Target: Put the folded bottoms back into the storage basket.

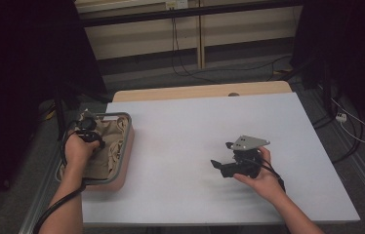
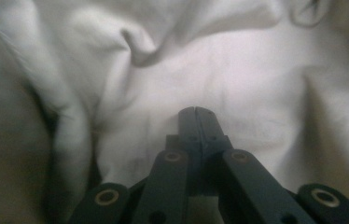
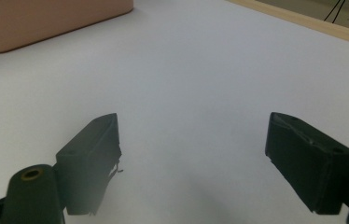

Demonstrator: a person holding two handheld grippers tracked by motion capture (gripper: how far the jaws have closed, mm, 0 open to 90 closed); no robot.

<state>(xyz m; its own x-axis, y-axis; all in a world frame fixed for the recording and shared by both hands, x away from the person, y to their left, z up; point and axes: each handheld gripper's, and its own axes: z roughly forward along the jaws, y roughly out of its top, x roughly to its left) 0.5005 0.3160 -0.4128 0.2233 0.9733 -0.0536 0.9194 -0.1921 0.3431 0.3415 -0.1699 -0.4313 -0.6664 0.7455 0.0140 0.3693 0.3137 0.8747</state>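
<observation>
A crumpled beige cloth [image 1: 111, 146] lies inside a pinkish basket [image 1: 128, 139] with a grey rim, at the table's left edge. My left gripper [image 1: 91, 132] hangs over the cloth inside the basket. In the left gripper view its jaws [image 2: 195, 113] are pressed together, tips against the pale cloth [image 2: 238, 65]; no fold shows between them. My right gripper [image 1: 222, 156] hovers low over the white tabletop at the right of centre and points left. Its jaws [image 3: 191, 144] stand wide apart with nothing between them.
The white table [image 1: 190, 131] has a wooden strip along its far edge [image 1: 200, 90]. The basket's pink side [image 3: 46, 18] shows far off in the right gripper view. Cables run across the floor behind and to the right of the table.
</observation>
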